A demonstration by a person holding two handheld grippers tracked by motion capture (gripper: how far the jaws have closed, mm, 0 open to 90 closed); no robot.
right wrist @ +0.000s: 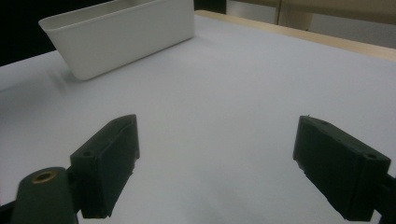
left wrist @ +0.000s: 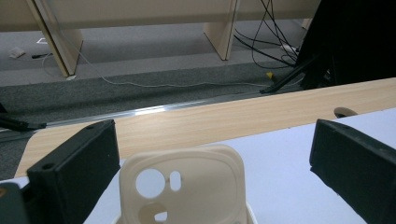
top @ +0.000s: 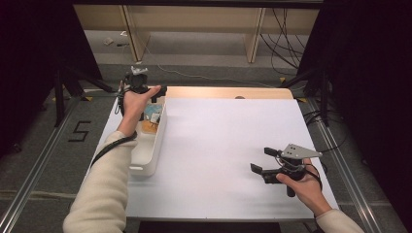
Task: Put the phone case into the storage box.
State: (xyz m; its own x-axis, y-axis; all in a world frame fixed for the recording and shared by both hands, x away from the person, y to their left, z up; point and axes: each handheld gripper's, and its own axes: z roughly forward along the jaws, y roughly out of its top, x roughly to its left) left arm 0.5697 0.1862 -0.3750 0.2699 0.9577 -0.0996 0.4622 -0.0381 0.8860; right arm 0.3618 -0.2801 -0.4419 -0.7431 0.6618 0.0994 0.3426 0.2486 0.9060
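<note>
Phone case point(left wrist: 183, 186): cream, soft-looking, rounded corners, camera cut-outs; upright at far end of white bin point(top: 148, 154), on worktop point(top: 228, 145) left edge, between spread jaws of left gripper point(top: 154, 95), untouched. Right gripper point(top: 261, 160): jaws wide apart, empty, low over bare worktop, well apart from bin.

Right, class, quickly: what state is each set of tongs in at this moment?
Left tongs: open, jaws wide either side of a cream phone case, not gripping it.
Right tongs: open, holding nothing, above the white table.
</note>
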